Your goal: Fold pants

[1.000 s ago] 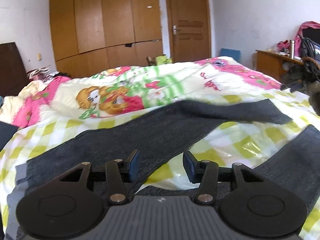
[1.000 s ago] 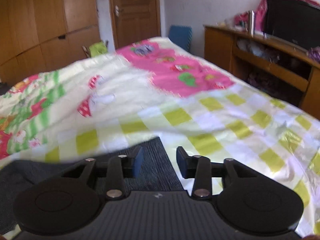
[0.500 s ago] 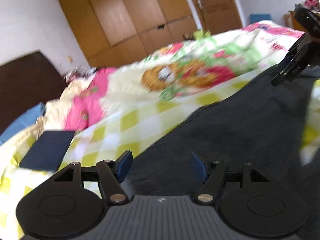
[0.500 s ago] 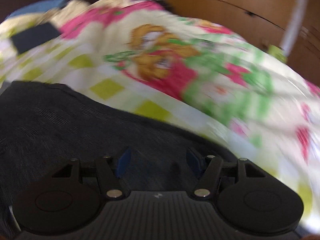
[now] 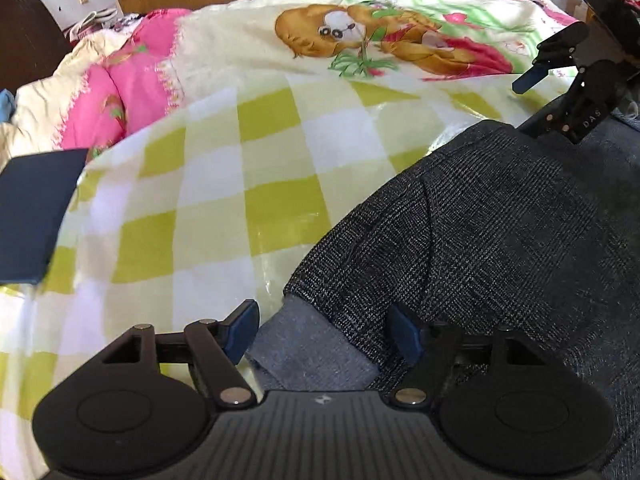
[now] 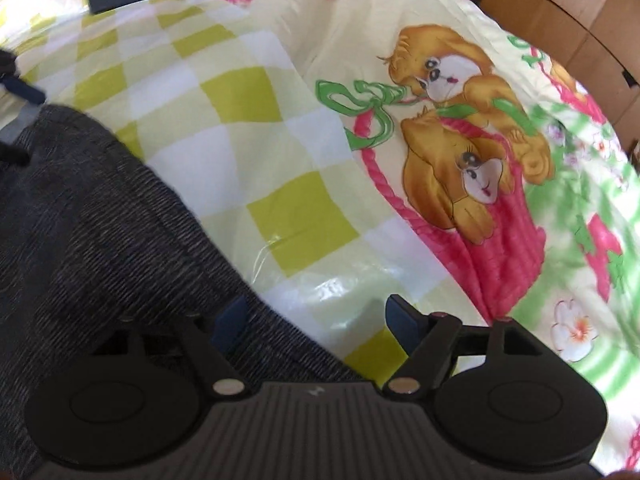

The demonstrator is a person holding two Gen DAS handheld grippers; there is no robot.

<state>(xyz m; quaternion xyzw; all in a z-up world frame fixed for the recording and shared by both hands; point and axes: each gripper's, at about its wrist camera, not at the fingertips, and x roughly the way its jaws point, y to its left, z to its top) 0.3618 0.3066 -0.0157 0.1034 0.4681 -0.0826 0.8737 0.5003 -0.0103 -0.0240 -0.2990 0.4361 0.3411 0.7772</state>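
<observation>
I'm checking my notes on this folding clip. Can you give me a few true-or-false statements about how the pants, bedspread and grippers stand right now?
1. The pants lie on a checked bedspread. True.
2. The left gripper is clamped shut on the pants. False: its jaws are open, the pants' edge lying between them.
3. The right gripper is open. True.
4. The pants are bright red. False: they are dark grey.
5. A dark blue flat thing lies on the bed beside the pants. True.
</observation>
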